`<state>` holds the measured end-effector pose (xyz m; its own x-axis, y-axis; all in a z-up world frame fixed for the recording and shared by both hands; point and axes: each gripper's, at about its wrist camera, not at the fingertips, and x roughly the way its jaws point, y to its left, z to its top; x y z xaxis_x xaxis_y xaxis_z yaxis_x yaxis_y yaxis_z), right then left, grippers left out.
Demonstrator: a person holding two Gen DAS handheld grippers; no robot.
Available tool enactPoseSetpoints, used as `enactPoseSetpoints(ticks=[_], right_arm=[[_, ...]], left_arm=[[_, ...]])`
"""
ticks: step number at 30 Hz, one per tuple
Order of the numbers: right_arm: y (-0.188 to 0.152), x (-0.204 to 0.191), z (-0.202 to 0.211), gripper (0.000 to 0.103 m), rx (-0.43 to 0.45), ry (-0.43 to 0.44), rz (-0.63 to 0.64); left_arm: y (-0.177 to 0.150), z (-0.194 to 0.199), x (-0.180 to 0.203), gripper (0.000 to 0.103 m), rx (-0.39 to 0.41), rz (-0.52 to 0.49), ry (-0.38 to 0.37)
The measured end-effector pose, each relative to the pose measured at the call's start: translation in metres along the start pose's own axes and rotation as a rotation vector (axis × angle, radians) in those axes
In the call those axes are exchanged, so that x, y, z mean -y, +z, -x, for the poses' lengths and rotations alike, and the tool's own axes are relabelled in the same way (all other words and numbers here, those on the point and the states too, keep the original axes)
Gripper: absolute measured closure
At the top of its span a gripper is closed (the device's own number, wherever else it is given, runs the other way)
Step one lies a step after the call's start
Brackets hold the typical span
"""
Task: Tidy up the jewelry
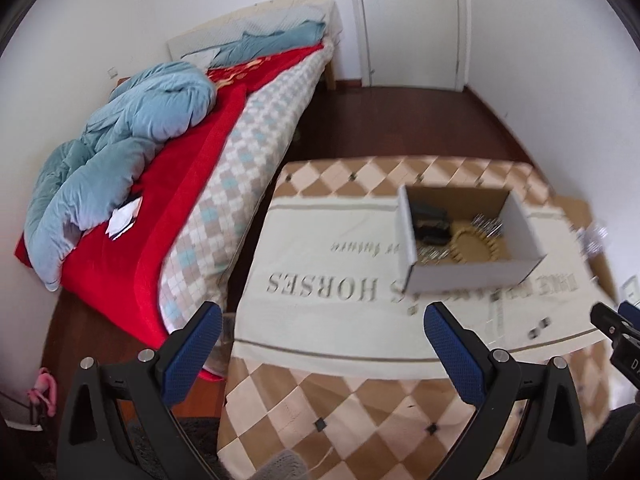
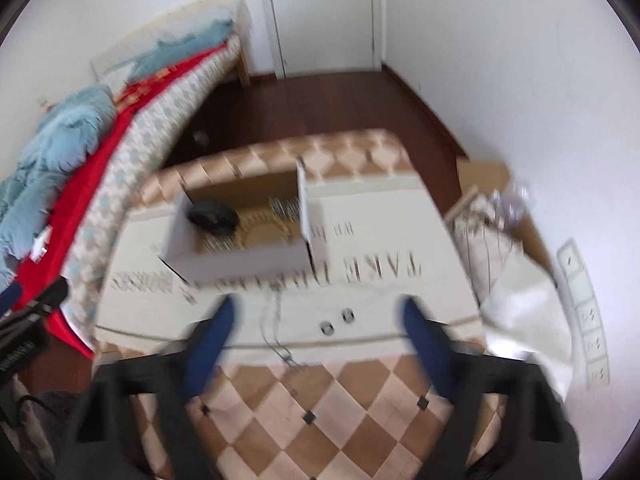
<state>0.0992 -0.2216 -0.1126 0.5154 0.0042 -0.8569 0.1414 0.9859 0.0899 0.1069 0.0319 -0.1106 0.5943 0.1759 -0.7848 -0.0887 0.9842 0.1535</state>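
A white cardboard box (image 1: 472, 272) stands on the cream cloth (image 1: 320, 248) of the table. Inside lie a dark pouch (image 1: 430, 220), a gold beaded necklace (image 1: 480, 244) and silvery pieces. The box also shows in the right wrist view (image 2: 240, 256), blurred. Two small ring-like pieces (image 2: 338, 322) and a thin silver chain (image 2: 276, 332) lie on the cloth in front of my right gripper (image 2: 316, 312), which is open and empty. My left gripper (image 1: 324, 316) is open and empty, above the table's near left part. The two small pieces also show in the left wrist view (image 1: 540, 328).
A bed (image 1: 192, 184) with a red blanket and blue duvet stands left of the table. A brown carton with white paper and clutter (image 2: 508, 248) sits to the table's right against the wall. A white door (image 1: 412, 20) is at the back.
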Motion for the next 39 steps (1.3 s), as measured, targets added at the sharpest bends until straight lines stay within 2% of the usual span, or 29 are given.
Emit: enactPoseSetpoints(ticks=[6,12,15,16,18,22,26,31,34,35,36,37,39], right_arm=[[-0.04,0.002,-0.066,0.043,-0.135,0.065,0.016],[-0.053,-0.022,-0.1,0.044,-0.167,0.066,0.087],[-0.058,-0.035,-0.111,0.064,-0.178,0.028,0.146],[-0.061,-0.04,-0.111,0.082,-0.167,0.01,0.175],[-0.064,-0.041,-0.111,0.098,-0.156,-0.006,0.185],[-0.063,-0.02,-0.108,0.103,-0.156,-0.016,0.123],[-0.057,0.013,-0.101,0.103,-0.15,-0.049,0.046],[-0.043,0.036,-0.093,0.103,-0.145,-0.07,0.005],[-0.039,0.038,-0.091,0.103,-0.141,-0.066,-0.008],[-0.037,0.039,-0.089,0.103,-0.137,-0.054,-0.019],[-0.036,0.039,-0.089,0.103,-0.135,-0.035,-0.028],[-0.034,0.04,-0.089,0.103,-0.136,-0.013,-0.038],[-0.032,0.04,-0.089,0.103,-0.144,0.053,-0.058]], left_arm=[[-0.018,-0.04,-0.006,0.0,-0.09,0.001,0.037],[-0.027,-0.066,-0.015,0.0,-0.148,-0.004,0.064],[-0.026,-0.073,-0.016,0.0,-0.159,-0.004,0.059],[-0.025,-0.076,-0.014,0.0,-0.164,-0.006,0.046],[-0.021,-0.082,-0.008,0.0,-0.171,-0.013,0.016],[-0.011,-0.099,0.012,0.001,-0.203,-0.009,-0.089],[-0.005,-0.123,0.037,0.001,-0.26,0.002,-0.197],[-0.002,-0.137,0.067,0.013,-0.276,-0.043,-0.257],[-0.002,-0.145,0.08,0.034,-0.297,-0.068,-0.269],[-0.003,-0.149,0.082,0.047,-0.306,-0.073,-0.271],[-0.004,-0.153,0.085,0.065,-0.319,-0.08,-0.276],[-0.004,-0.153,0.087,0.069,-0.305,-0.09,-0.262],[-0.003,-0.153,0.088,0.093,-0.292,-0.101,-0.262]])
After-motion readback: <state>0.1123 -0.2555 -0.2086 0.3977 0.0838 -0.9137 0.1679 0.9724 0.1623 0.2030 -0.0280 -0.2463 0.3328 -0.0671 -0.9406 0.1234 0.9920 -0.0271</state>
